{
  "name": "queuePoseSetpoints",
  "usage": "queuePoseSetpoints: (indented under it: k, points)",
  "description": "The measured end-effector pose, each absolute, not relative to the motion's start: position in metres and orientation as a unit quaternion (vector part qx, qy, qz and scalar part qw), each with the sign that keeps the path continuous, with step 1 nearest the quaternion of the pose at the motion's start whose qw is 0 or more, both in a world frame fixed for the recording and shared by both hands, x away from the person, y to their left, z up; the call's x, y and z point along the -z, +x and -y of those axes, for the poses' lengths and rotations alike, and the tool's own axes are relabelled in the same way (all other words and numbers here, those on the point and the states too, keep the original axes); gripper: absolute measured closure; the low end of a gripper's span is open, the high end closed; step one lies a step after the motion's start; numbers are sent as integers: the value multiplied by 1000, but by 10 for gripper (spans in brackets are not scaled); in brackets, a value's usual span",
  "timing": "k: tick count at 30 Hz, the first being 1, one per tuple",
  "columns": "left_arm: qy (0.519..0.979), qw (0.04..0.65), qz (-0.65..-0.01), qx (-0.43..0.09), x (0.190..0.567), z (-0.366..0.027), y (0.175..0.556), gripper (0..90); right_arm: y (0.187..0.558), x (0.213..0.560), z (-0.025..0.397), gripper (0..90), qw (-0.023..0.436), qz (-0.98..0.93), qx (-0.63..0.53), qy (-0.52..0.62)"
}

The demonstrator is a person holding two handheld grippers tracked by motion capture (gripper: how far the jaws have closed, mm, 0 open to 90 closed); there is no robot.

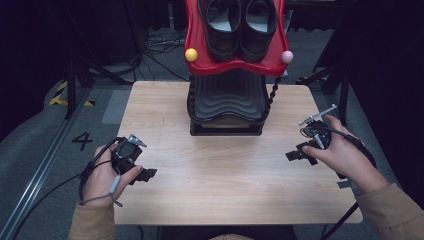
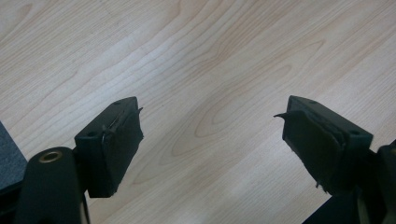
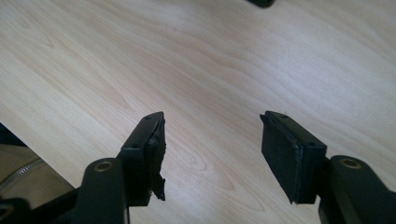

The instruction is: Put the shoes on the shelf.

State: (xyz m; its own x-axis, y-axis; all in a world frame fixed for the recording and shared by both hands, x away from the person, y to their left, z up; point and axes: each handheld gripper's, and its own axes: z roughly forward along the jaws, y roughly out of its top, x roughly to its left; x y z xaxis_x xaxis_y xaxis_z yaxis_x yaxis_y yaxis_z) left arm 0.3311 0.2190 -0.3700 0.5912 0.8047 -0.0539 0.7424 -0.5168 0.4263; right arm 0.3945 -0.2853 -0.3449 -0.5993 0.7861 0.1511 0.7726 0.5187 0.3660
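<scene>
Nothing looks begun — my left gripper [image 1: 145, 174] at lower left and right gripper [image 1: 295, 155] at right-centre both gape, empty, over the pale wooden table [image 1: 220, 170]; the black leather shoes [image 1: 241, 25] sit top-centre on the red two-tier rack [image 1: 200, 60], untouched.

One mark reads — a black "4" [image 1: 82, 140] on the grey floor [image 1: 40, 135].
</scene>
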Motion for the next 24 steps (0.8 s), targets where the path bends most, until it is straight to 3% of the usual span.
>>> queuePoseSetpoints:
  k: [9,15,24]
  points:
    - [867,207,-447,-77,373,-218,332,204,390,381,293,405,14,-878,-212,429]
    - [863,210,-452,-80,377,-217,332,199,391,407,302,398,40,-873,-213,437]
    - [860,207,-458,-85,382,-220,335,199,398,428,304,381,43,-879,-202,429]
